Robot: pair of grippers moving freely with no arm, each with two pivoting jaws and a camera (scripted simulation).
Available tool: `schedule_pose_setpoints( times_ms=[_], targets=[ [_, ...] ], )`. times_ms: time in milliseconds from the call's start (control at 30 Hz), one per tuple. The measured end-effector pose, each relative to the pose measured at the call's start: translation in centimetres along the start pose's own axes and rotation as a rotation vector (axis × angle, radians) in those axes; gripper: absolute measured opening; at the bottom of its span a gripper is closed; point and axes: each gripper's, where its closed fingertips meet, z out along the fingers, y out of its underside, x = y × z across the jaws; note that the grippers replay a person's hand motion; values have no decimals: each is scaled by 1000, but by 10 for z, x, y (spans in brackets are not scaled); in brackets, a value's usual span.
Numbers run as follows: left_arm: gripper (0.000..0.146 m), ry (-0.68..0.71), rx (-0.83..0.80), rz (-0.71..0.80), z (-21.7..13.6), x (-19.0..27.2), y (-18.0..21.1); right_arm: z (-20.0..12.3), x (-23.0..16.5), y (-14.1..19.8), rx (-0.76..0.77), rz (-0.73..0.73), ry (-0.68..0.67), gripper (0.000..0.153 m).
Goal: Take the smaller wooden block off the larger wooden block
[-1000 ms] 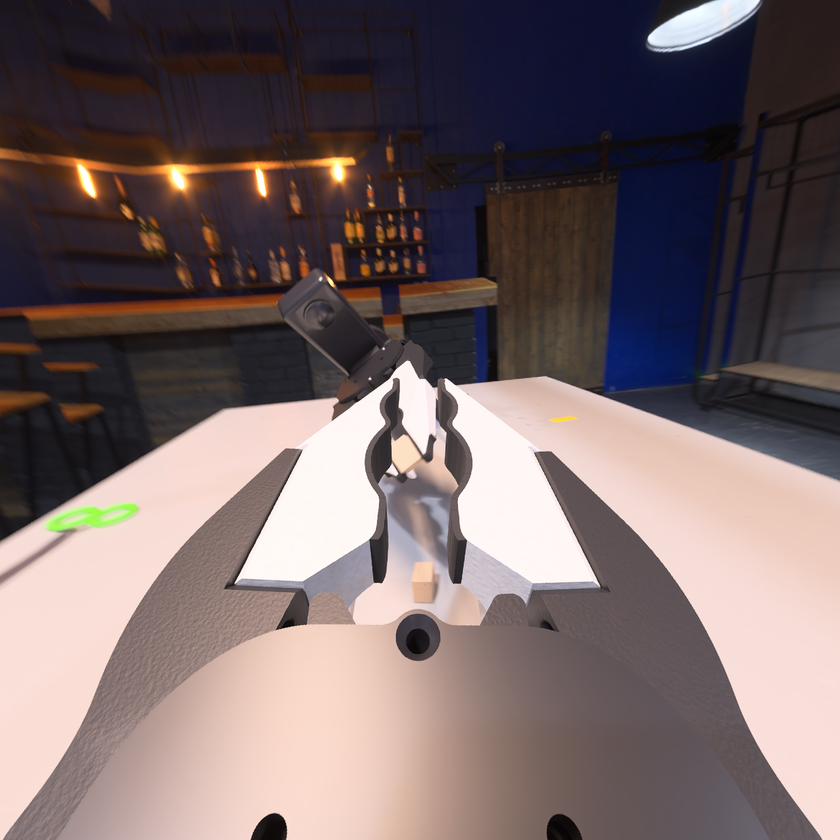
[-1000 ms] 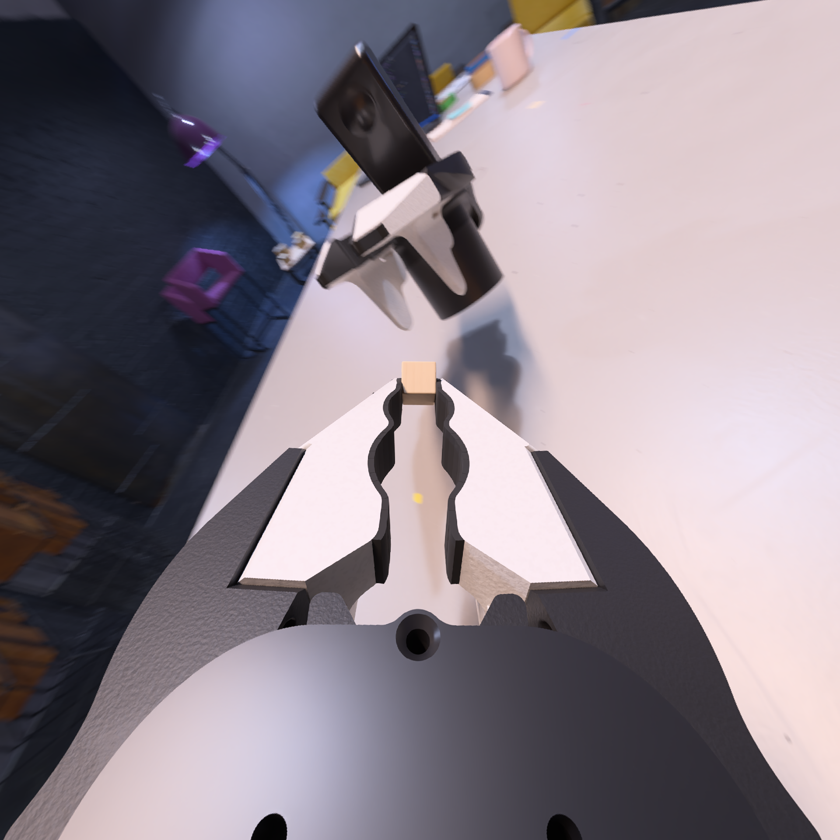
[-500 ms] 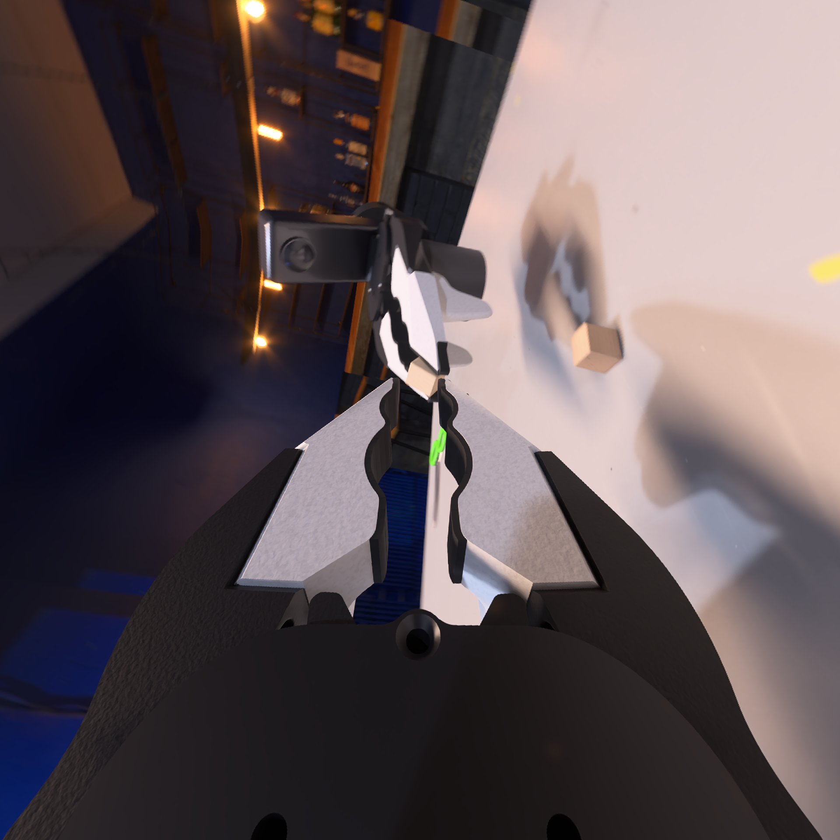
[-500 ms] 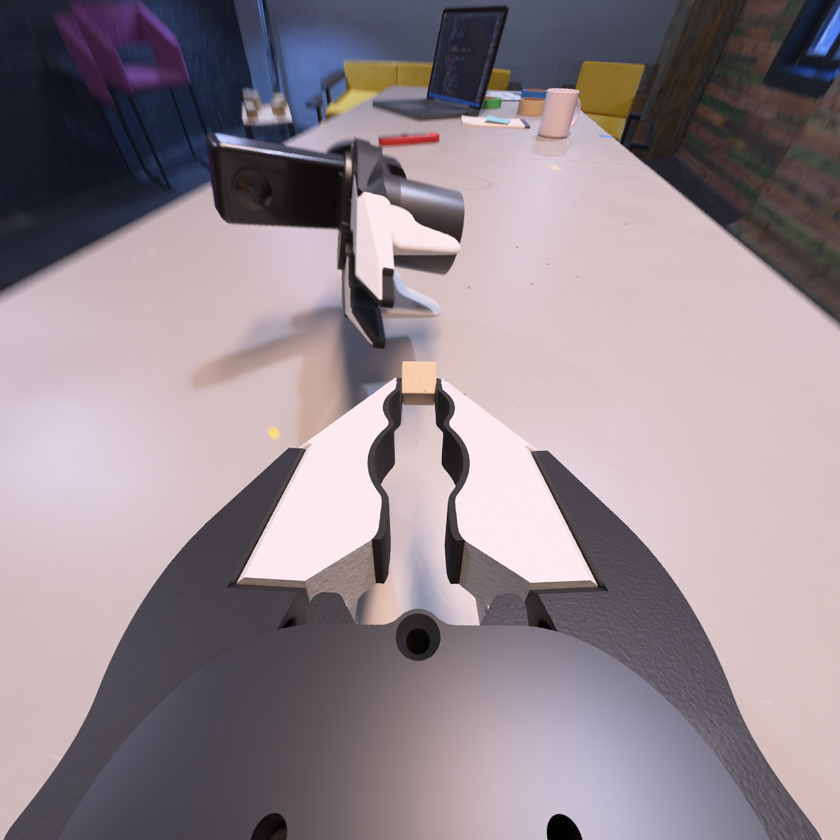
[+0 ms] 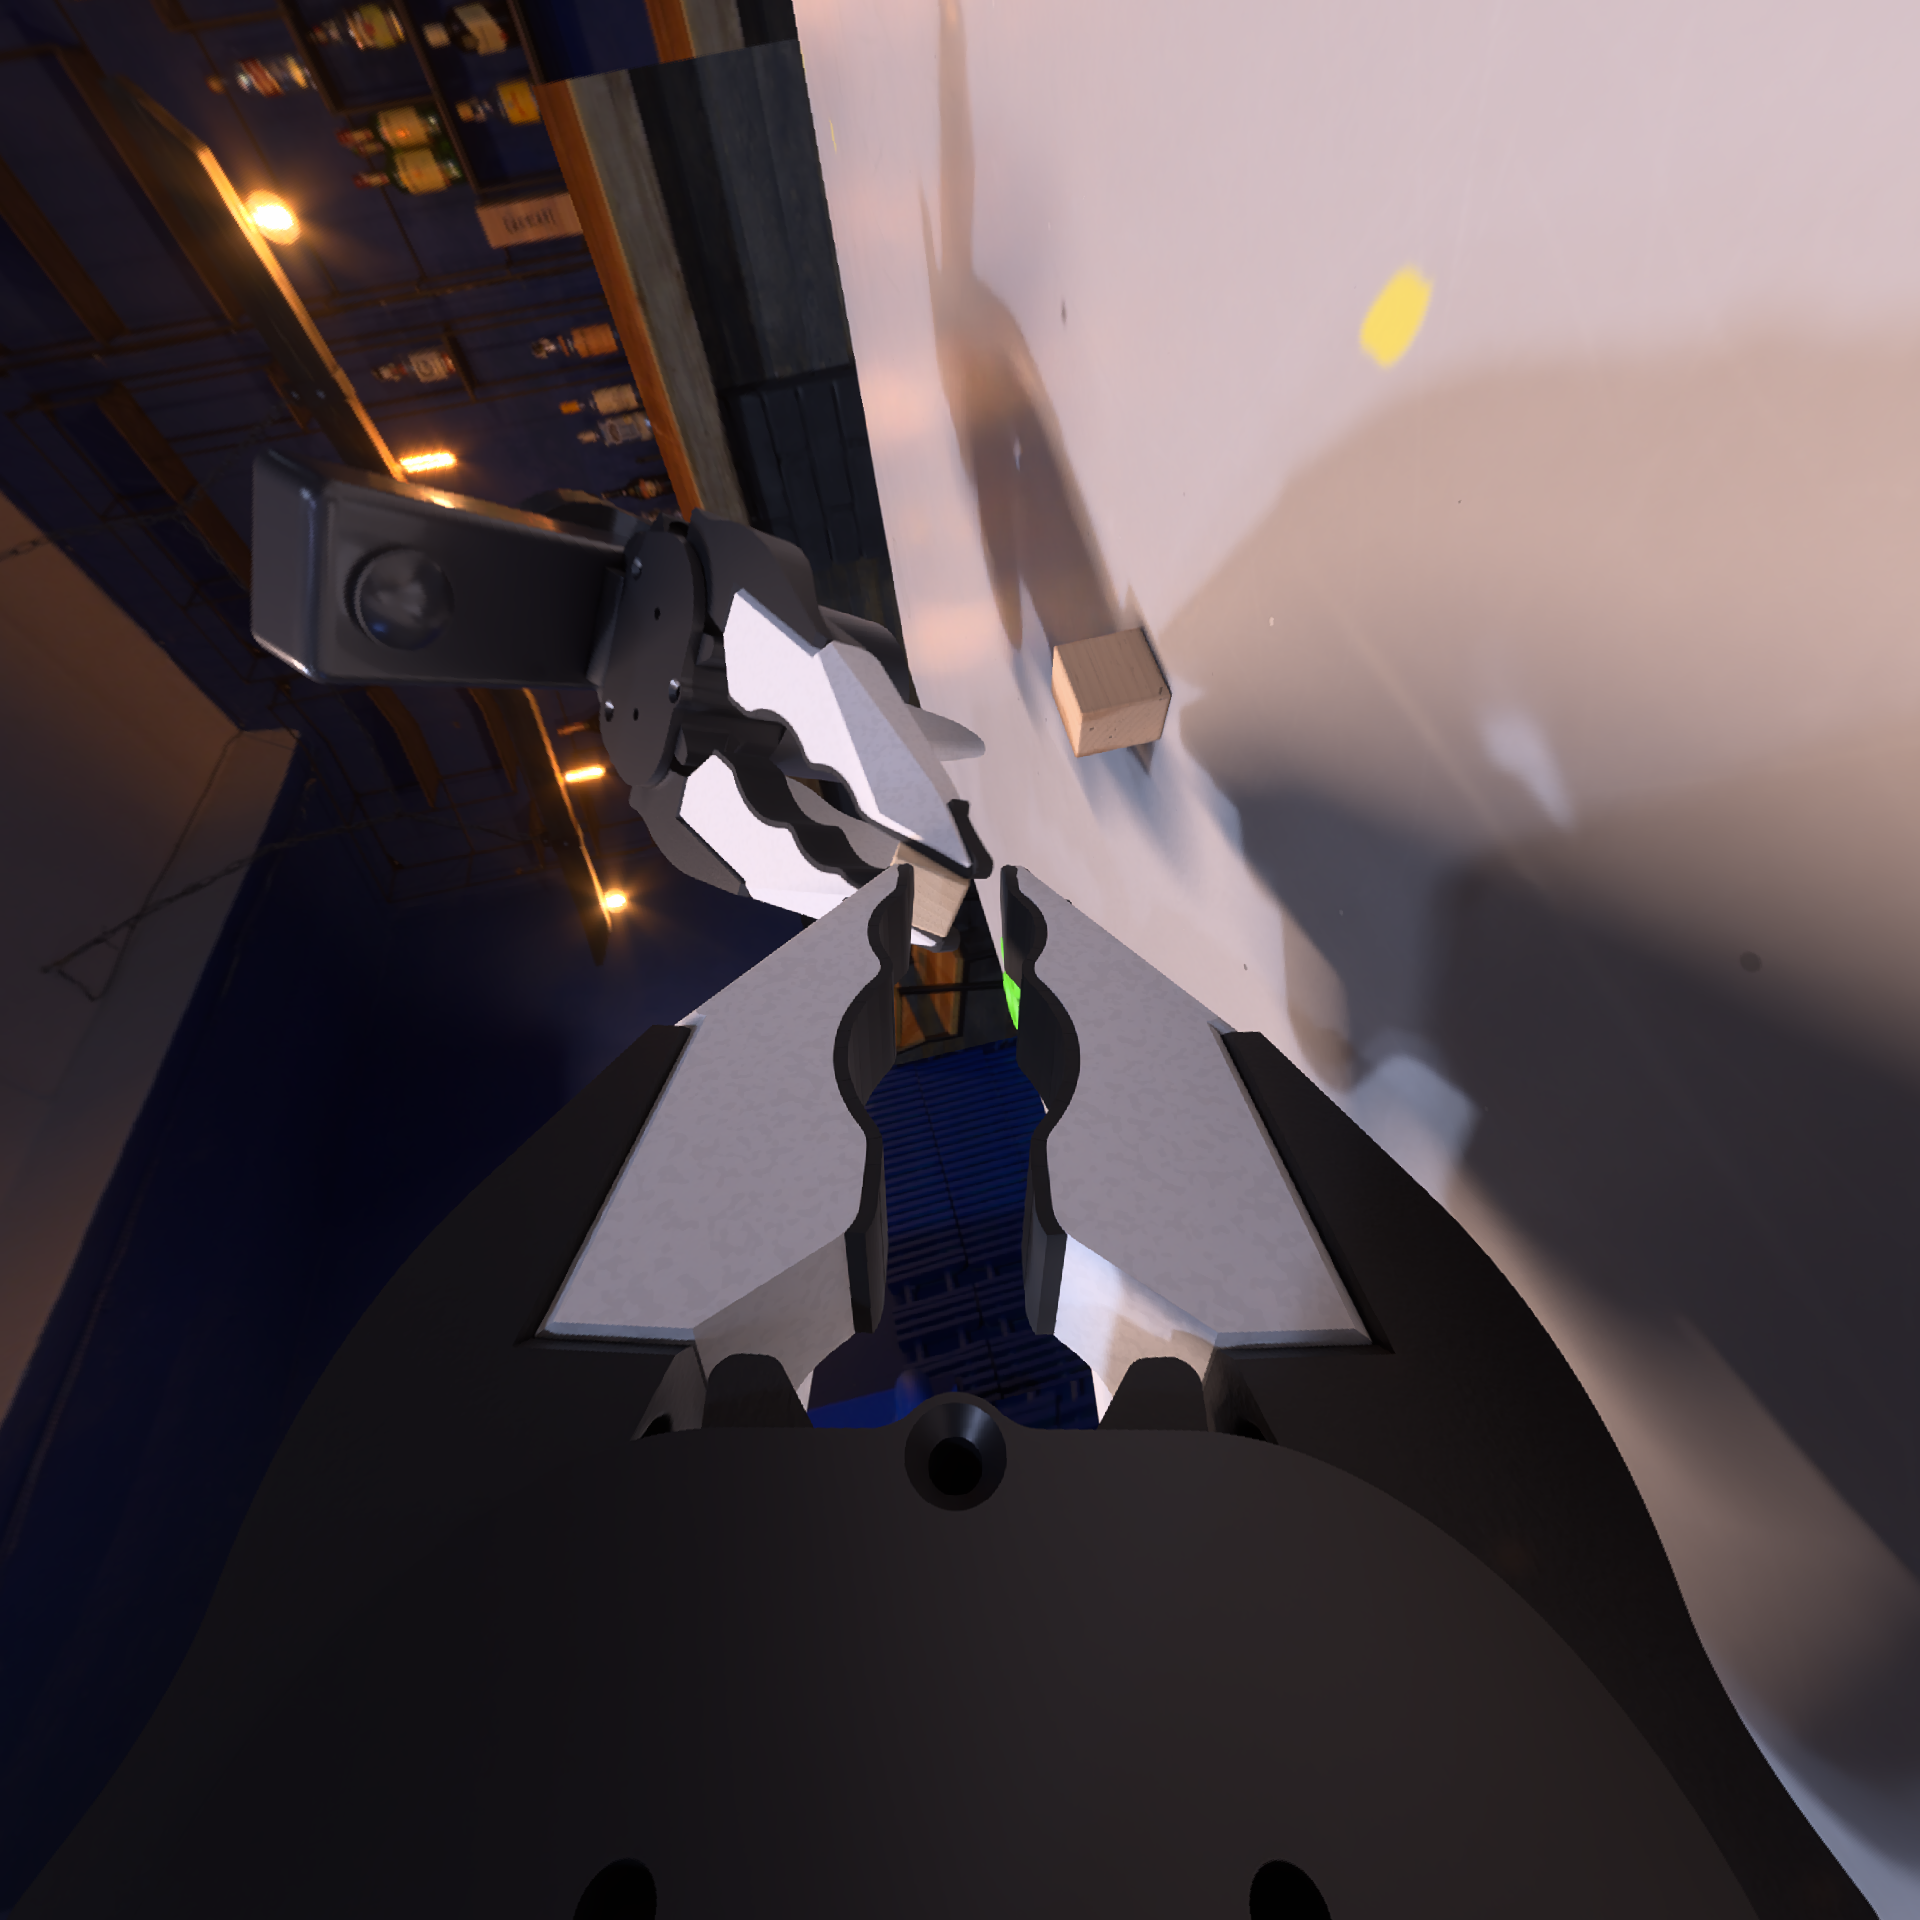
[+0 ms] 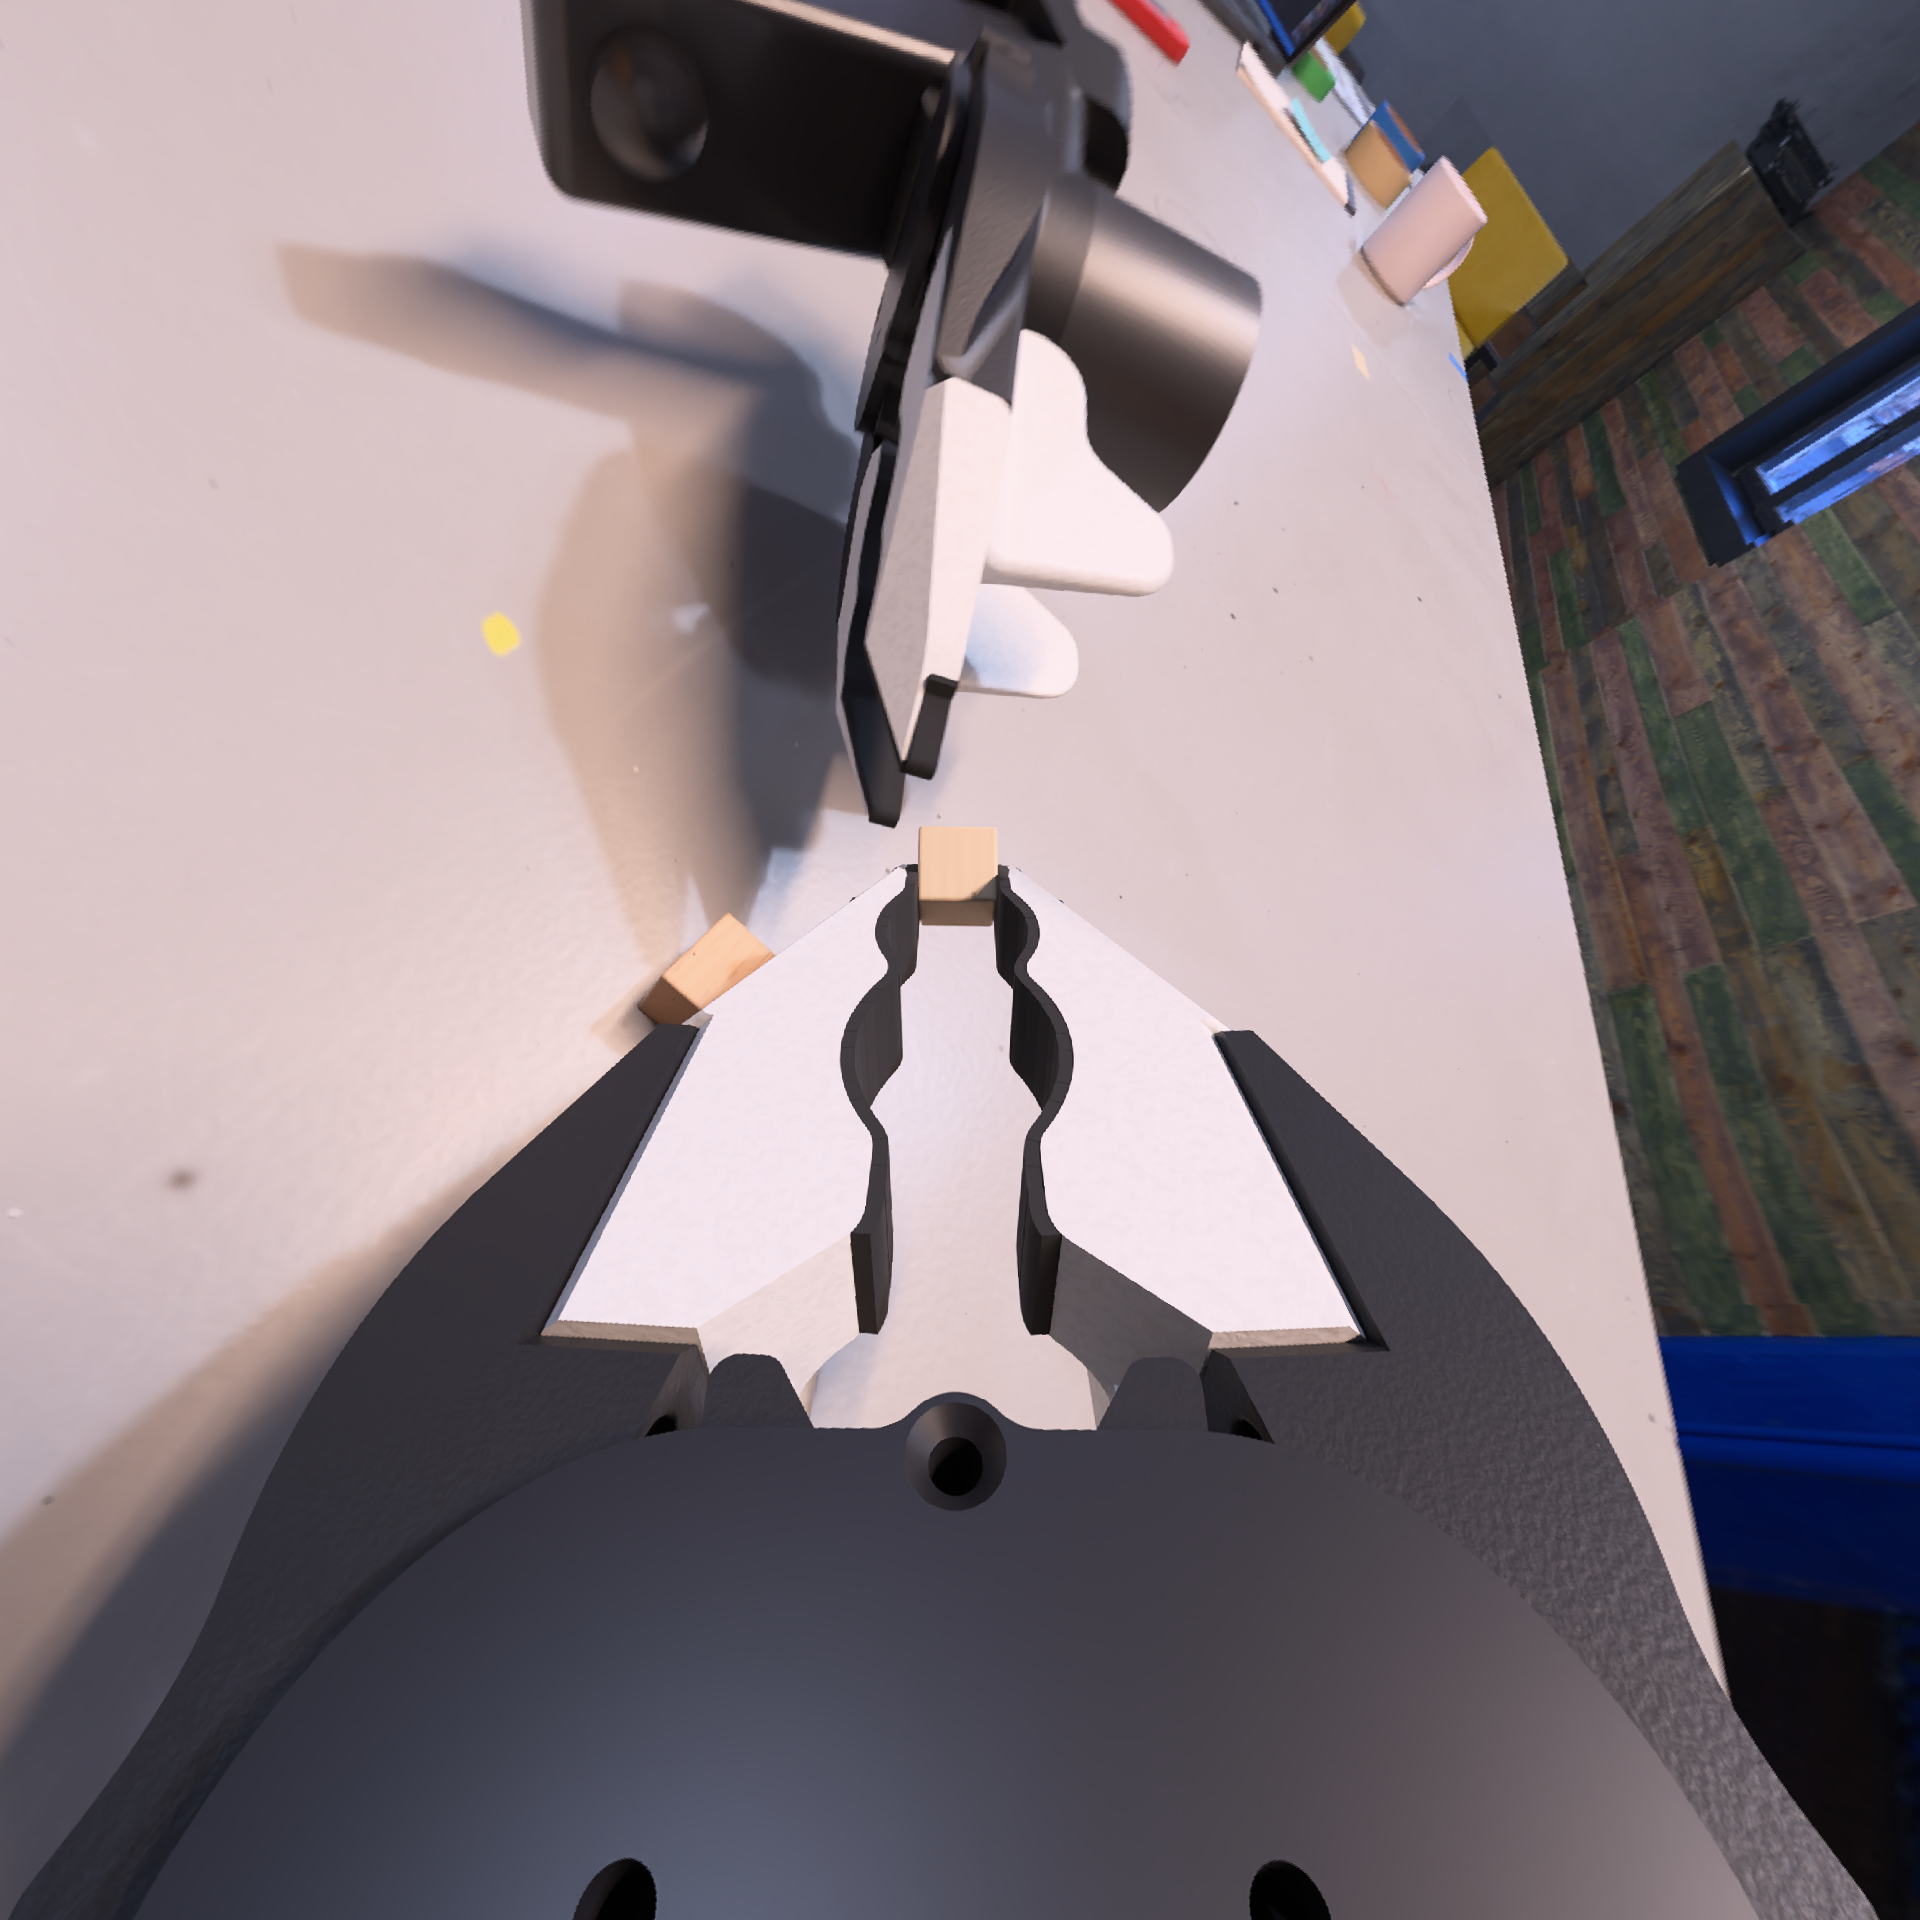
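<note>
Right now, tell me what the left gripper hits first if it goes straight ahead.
Probably the smaller wooden block, pinched in the right gripper just beyond the left gripper's tips. Depth is unclear; the right wrist view shows a slight gap.

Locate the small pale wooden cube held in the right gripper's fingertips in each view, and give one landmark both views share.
Left wrist view: the small pale wooden cube sits just above centre, pinched by the right gripper and touching the left gripper's tips.
Right wrist view: the cube is just above centre, between the right gripper's fingertips.
Shared landmark: the yellow spot on the white table.
</note>
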Motion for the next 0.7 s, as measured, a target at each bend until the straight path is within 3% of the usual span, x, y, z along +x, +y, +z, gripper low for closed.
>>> schedule_pose_setpoints(
  times_ms=[133, 333, 700],
  targets=[
    [16, 1, -5, -6, 1, 1, 2, 6, -4, 6, -55, -66, 8, 13],
    [16, 9, -7, -1, 1, 1, 4, 3, 2, 1, -19, -52, 23, 13],
    [16, 14, 28, 42, 1, 0, 0, 2, -3, -4, -29, -83, -60, 13]
  ],
)
